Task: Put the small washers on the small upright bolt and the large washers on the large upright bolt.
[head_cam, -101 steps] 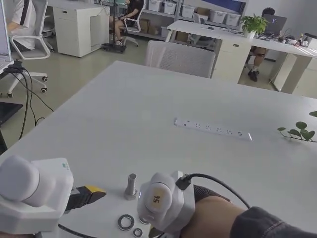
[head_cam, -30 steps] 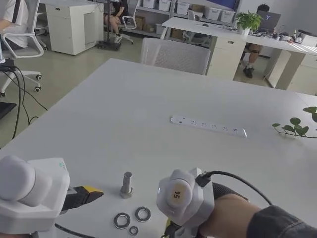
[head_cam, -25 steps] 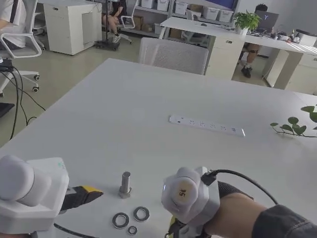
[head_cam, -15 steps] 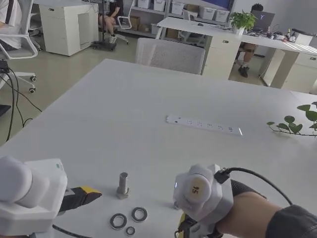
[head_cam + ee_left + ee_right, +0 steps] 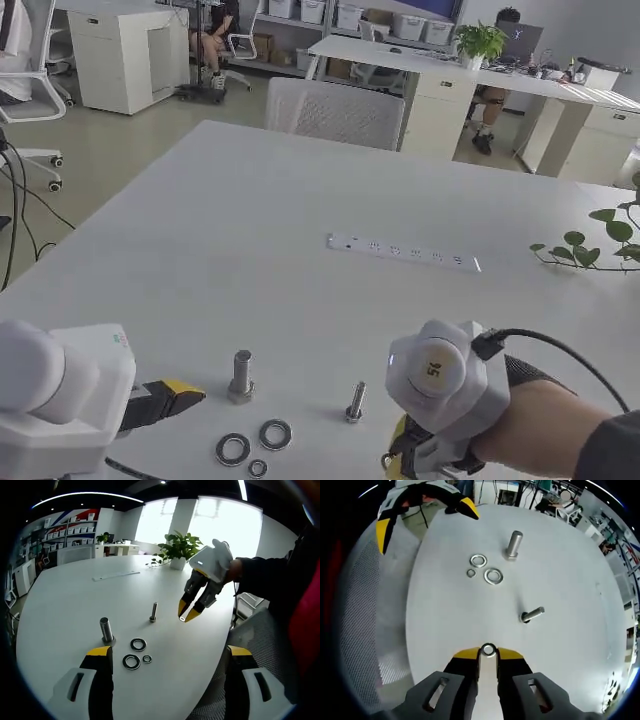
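Observation:
The large upright bolt [image 5: 241,375] stands near the table's front edge, and the small upright bolt [image 5: 354,402] stands to its right. Two large washers [image 5: 275,434] and one small washer [image 5: 258,467] lie flat in front of the large bolt. My right gripper [image 5: 488,652] is shut on a small washer [image 5: 488,650], held above the table short of the small bolt [image 5: 532,615]. It also shows in the left gripper view as the right gripper [image 5: 184,616]. My left gripper [image 5: 170,652] is open and holds nothing, left of the large bolt [image 5: 106,630].
A white power strip [image 5: 400,250] lies across the middle of the table [image 5: 250,230]. A leafy plant [image 5: 590,245] reaches in at the right edge. A grey chair [image 5: 335,112] stands at the far side. Desks and seated people are further back.
My right gripper has moved to the right, away from the loose washers, with the small washer in its jaws; the small bolt now shows. The left gripper has stayed put. The head camera has shifted.

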Motion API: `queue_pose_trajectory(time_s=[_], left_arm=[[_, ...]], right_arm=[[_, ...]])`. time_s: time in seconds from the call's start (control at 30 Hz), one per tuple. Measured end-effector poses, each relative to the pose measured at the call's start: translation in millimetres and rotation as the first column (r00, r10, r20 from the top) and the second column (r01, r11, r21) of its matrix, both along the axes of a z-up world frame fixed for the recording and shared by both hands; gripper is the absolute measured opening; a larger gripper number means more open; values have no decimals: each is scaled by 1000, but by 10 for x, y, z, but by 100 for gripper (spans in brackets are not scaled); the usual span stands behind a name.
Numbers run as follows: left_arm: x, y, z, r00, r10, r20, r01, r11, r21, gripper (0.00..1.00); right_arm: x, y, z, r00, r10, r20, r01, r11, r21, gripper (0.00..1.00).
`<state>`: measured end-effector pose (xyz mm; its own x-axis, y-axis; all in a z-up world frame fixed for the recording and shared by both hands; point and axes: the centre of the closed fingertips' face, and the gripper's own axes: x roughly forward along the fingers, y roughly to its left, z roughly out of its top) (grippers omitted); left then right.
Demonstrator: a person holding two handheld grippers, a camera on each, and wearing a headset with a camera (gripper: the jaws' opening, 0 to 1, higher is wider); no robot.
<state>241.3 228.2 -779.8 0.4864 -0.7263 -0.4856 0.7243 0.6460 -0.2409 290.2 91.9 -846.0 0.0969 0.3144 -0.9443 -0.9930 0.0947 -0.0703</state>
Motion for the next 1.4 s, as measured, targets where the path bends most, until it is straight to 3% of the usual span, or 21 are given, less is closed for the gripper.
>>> queue_pose_trajectory(time_s=[0.27, 0.53, 1.1, 1.4], left_arm=[[-13, -27, 0, 1000, -7, 0, 7, 1000, 1, 93], [-12, -29, 5, 1000, -5, 0, 5, 1000, 0, 93], [4, -7, 10, 1000, 2, 2, -2, 1000, -3, 93], [15, 16, 7, 1000, 11, 2, -11, 1000, -1, 93]], right_arm=[[24, -28, 67, 1000, -10, 9, 10, 1000, 5, 13], [169, -11, 247, 999, -8, 47, 7, 1000, 9, 13], [467, 218, 499, 993, 22, 117, -25, 999, 23, 13], [608, 320, 530, 991, 45, 129, -47, 999, 12, 13]])
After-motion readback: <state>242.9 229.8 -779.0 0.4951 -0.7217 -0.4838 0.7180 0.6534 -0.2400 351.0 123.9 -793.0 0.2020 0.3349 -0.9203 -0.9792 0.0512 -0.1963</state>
